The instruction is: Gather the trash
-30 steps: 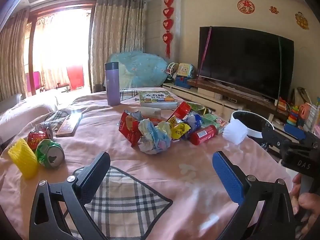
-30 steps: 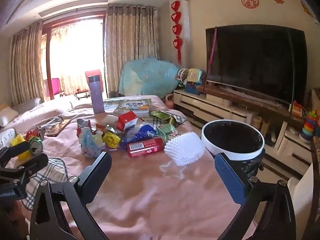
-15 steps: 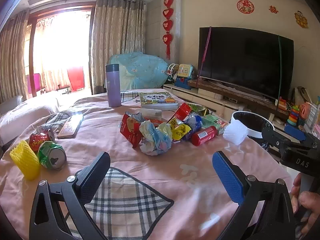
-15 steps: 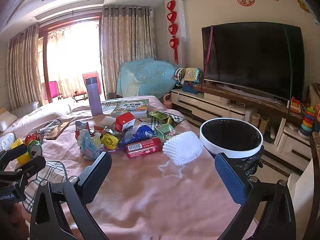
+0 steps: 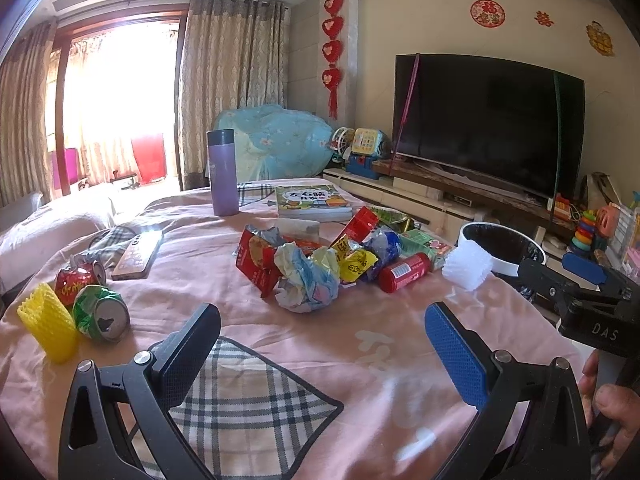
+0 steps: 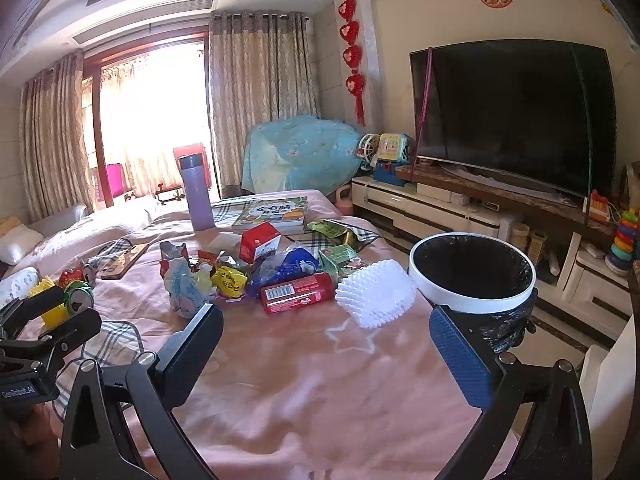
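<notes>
A heap of trash [image 5: 320,264] lies mid-table on the pink cloth: crumpled wrappers, a red can [image 6: 298,293] and a white foam net [image 6: 376,294]. At the left lie a green crushed can [image 5: 102,313], a red crushed can [image 5: 78,278] and a yellow foam net [image 5: 48,322]. A white-rimmed bin [image 6: 472,274] with a black liner stands at the table's right edge. My left gripper [image 5: 320,344] is open and empty, short of the heap. My right gripper [image 6: 326,346] is open and empty, near the foam net and bin.
A purple flask [image 5: 222,172], a children's book [image 5: 312,200] and a phone [image 5: 138,254] lie further back on the table. A plaid cloth [image 5: 248,404] lies at the front. A TV [image 6: 516,112] on a low cabinet and toys stand to the right.
Both grippers have drifted slightly; the right one has risen a little and come closer to the bin. Nothing was taken hold of and no object has moved.
</notes>
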A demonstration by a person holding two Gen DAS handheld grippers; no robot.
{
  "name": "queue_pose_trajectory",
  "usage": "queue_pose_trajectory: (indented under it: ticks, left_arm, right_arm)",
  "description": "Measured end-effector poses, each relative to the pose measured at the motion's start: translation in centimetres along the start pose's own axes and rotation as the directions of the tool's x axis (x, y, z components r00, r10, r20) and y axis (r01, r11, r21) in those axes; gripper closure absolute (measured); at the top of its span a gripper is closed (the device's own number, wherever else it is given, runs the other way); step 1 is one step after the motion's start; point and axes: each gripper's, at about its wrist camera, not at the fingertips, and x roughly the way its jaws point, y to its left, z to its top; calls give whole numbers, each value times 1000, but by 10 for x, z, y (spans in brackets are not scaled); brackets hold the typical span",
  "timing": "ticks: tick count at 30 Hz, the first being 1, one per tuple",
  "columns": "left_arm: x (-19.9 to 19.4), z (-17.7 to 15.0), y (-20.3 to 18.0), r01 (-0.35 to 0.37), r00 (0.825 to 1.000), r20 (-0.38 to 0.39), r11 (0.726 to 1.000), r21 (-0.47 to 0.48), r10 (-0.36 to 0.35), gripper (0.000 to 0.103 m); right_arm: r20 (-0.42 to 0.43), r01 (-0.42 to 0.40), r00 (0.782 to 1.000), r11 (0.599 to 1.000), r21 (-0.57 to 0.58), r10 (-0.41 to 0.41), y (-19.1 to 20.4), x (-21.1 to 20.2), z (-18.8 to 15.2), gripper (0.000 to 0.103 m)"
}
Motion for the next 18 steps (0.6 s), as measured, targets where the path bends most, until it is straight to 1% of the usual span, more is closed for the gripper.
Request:
queue_pose_trajectory:
  ticks: [16,18]
  left_arm:
    - [2,0,-1,8,1000,-10,1000,1,-8,1]
    - [3,-4,-1,7,1000,-7,1000,2,-7,1]
  right_arm:
    - [9,-12,1000,1000,-5,12,3,-3,1,0]
    - [9,-12,1000,1000,-5,12,3,-3,1,0]
